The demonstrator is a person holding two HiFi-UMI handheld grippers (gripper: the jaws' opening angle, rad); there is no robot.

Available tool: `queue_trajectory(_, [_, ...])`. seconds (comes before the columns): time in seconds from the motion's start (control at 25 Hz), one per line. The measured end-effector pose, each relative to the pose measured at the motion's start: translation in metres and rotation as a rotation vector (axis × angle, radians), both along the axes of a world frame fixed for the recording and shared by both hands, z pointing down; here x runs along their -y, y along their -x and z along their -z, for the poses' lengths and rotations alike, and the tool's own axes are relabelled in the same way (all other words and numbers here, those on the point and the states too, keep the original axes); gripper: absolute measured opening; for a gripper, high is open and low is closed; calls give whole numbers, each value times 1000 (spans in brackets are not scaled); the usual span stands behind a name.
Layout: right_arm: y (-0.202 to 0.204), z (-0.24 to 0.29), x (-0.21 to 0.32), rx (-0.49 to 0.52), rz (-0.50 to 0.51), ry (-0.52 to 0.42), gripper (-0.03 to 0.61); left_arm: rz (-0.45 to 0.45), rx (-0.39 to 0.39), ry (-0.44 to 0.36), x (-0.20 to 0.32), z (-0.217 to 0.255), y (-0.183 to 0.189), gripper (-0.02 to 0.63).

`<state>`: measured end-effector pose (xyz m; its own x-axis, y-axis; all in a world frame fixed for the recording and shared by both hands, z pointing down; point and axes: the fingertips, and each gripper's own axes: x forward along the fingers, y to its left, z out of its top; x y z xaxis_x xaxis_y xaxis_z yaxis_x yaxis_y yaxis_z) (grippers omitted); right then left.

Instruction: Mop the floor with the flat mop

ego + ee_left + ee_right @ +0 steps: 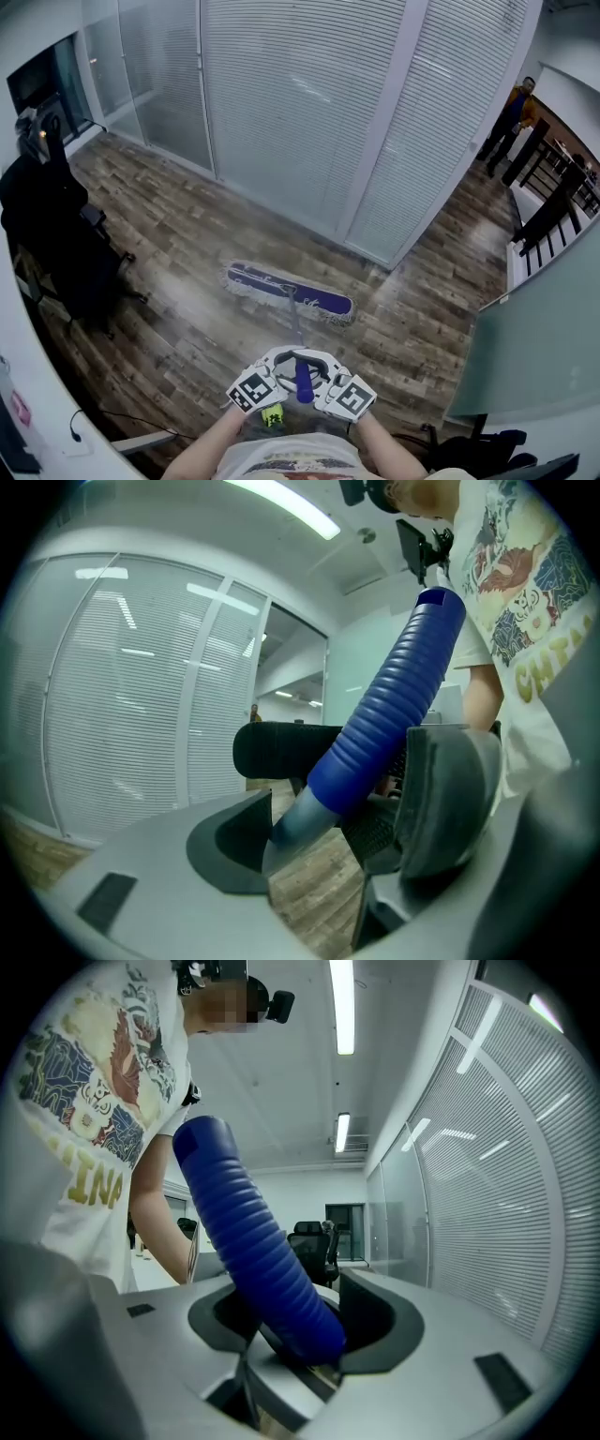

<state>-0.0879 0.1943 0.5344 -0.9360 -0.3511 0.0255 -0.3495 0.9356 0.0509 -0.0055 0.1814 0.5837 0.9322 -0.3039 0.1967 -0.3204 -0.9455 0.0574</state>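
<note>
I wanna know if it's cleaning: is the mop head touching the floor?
Touching. Head view shows the mop head lying flat on the wooden floor, no gap.

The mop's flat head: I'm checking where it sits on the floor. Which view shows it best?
The head view: the mop head lies whole on the wood floor. Both gripper views show only the blue handle grip, never the head.

Bright, even ceiling-strip light (344, 1005); fisheye edges dark, bg soft.
</note>
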Motion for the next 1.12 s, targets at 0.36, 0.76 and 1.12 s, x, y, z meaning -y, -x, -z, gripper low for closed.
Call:
queue_trajectory(0.36, [-4, -16, 131, 29, -38, 3, 222, -41, 24, -18, 128, -18, -4, 206])
queue_trajectory(0.76, [-32, -25, 359, 7, -75, 59, 224, -48, 48, -13, 355, -25, -28, 207])
queue_trajectory(1.12, [-59, -15, 548, 87, -102, 54, 225, -82, -4, -8, 544, -14, -53, 216])
